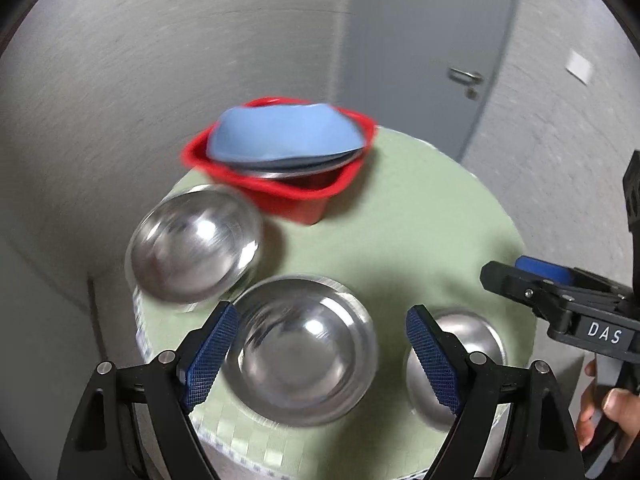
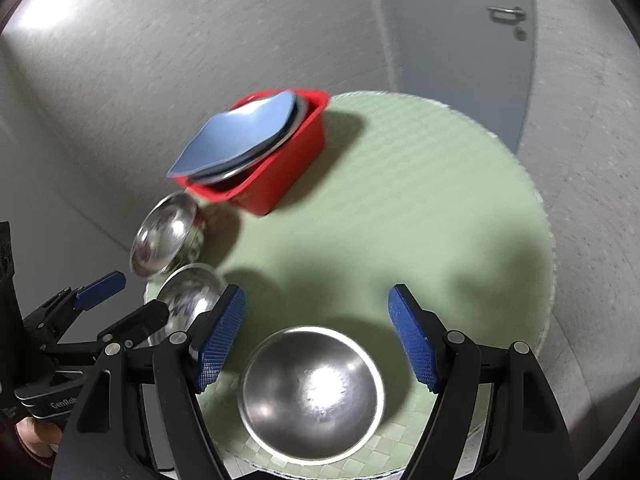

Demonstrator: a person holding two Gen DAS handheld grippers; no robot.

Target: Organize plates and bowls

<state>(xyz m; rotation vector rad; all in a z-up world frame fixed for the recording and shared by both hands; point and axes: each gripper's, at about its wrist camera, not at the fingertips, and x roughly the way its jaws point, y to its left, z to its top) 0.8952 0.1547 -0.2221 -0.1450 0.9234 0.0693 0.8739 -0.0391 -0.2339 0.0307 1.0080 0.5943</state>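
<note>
Bowls of polished steel, three of them, sit along the near and left edges of the round worktop (image 1: 420, 208), which is covered by a pale green checked cloth. In the left wrist view the middle bowl (image 1: 300, 352) lies at the near edge, directly below and between the blue pads of the left tool (image 1: 322, 344); its jaws stand apart with nothing pressed between them. A second bowl (image 1: 194, 246) rests at the left edge, just beside the middle one. The third bowl (image 1: 460, 364) sits at the near edge to the right, partly hidden behind the tool's right finger.

Toward the far edge stands a red tub (image 1: 288, 196), close to the left-edge bowl. It holds a leaning stack of plates (image 1: 296, 164), steel rims showing, with a pale blue plate (image 1: 280, 132) on top that overhangs the tub's rim.

In the right wrist view the right tool (image 2: 316, 340) hovers over the third bowl (image 2: 312, 394), jaws apart, pads clear of its rim. The left tool (image 2: 124, 296) shows at that view's left edge, above the middle bowl (image 2: 190, 292), with the left-edge bowl (image 2: 166, 234) and the tub (image 2: 276, 184) beyond. A hand (image 1: 608, 412) grips the right tool's handle.
</note>
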